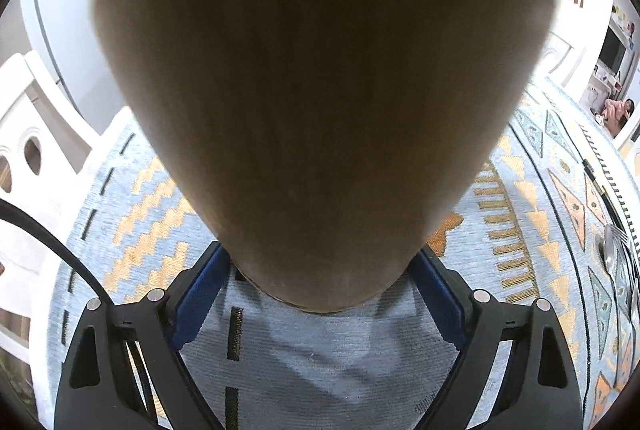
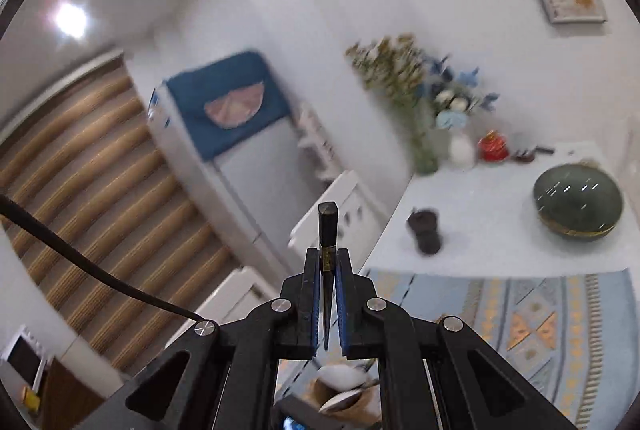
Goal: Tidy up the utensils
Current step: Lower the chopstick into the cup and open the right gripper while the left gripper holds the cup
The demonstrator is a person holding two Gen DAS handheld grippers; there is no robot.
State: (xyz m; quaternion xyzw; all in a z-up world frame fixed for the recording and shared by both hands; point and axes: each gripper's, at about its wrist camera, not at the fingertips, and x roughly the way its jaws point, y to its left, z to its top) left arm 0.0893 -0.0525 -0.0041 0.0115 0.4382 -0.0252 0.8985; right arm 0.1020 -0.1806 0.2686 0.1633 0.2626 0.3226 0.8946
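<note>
The right gripper's [image 2: 329, 266] jaws are clamped on a dark knife handle [image 2: 327, 230], which stands up between the blue pads with its blunt end pointing away from the camera; the tapering lower part runs down between the fingers. The left gripper's [image 1: 320, 270] jaws press against the two sides of a wooden holder [image 1: 320, 102], gripping its base; the holder rises toward the lens and fills most of the left wrist view, out of focus. It stands on a light blue patterned cloth [image 1: 328, 350] with orange zigzags, spread over the tabletop. At the right edge of that view, metal utensils [image 1: 612, 250] lie on the cloth, well apart from the holder; a fork's tines show there. In the right wrist view, which is blurred, the holder [image 2: 344, 394] shows low between the gripper's arms, with spoon bowls sticking out of it. Farther off on the white tabletop [image 2: 480, 242] sit a dark green bowl [image 2: 578, 206], a small black object [image 2: 425, 232], and vases of flowers [image 2: 420, 98] against the wall.
</note>
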